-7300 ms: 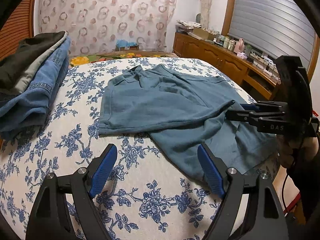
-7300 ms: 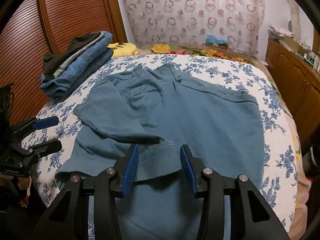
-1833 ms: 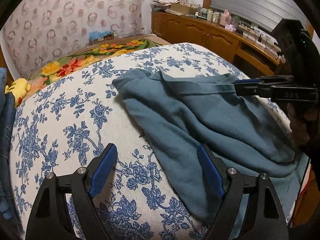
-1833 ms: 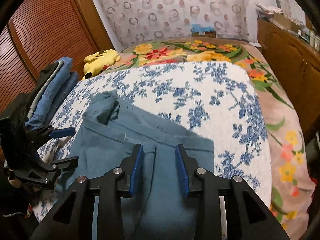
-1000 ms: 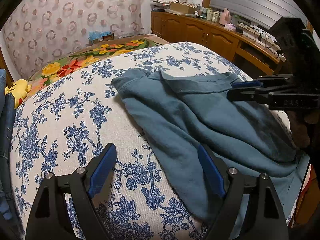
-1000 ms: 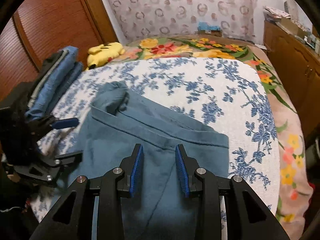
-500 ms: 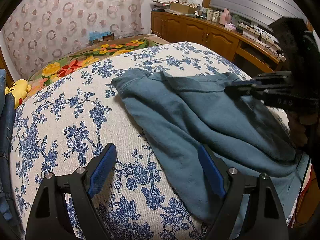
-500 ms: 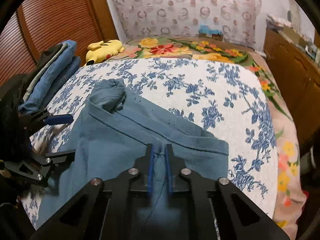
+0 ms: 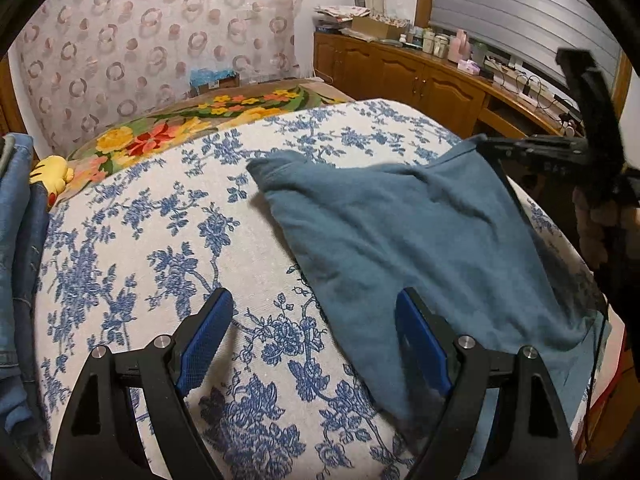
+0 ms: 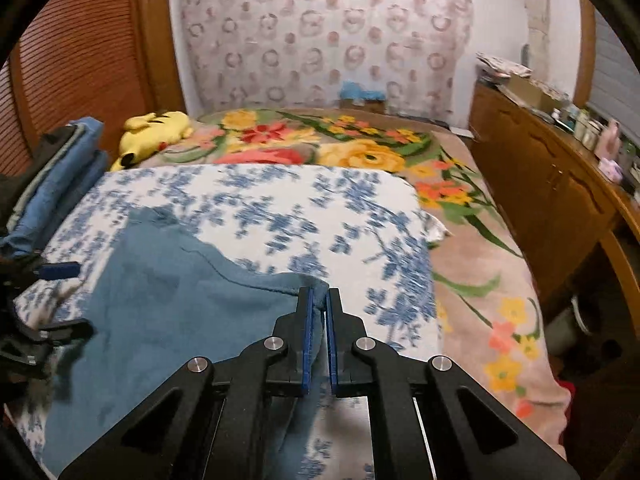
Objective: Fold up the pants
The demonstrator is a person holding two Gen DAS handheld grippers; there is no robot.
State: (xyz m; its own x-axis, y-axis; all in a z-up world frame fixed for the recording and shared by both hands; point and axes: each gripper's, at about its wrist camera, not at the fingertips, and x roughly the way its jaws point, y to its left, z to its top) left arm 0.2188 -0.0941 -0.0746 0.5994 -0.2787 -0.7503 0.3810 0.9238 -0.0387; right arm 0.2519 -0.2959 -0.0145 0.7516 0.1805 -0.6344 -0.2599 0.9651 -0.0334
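Note:
The teal pants (image 9: pixel 404 232) lie folded lengthwise on the blue-flowered bedspread (image 9: pixel 132 240). My right gripper (image 10: pixel 318 304) is shut on the waistband edge of the pants (image 10: pixel 180 300) and lifts that corner off the bed; it also shows at the right of the left wrist view (image 9: pixel 496 148), pinching the raised corner. My left gripper (image 9: pixel 316 320) is open and empty, low over the bed, with its right finger over the near edge of the pants. It shows at the left edge of the right wrist view (image 10: pixel 60 300).
A stack of folded jeans and dark clothes (image 10: pixel 52 172) sits at the bed's left side. A yellow plush toy (image 10: pixel 154 130) lies on the flowered blanket (image 10: pixel 320 148) beyond. Wooden cabinets (image 9: pixel 420 80) with clutter run along the right wall.
My right gripper has shut on the pants' waistband edge and raised it, moving right. The cloth now hangs up toward it. My left gripper has stayed open and nearly still.

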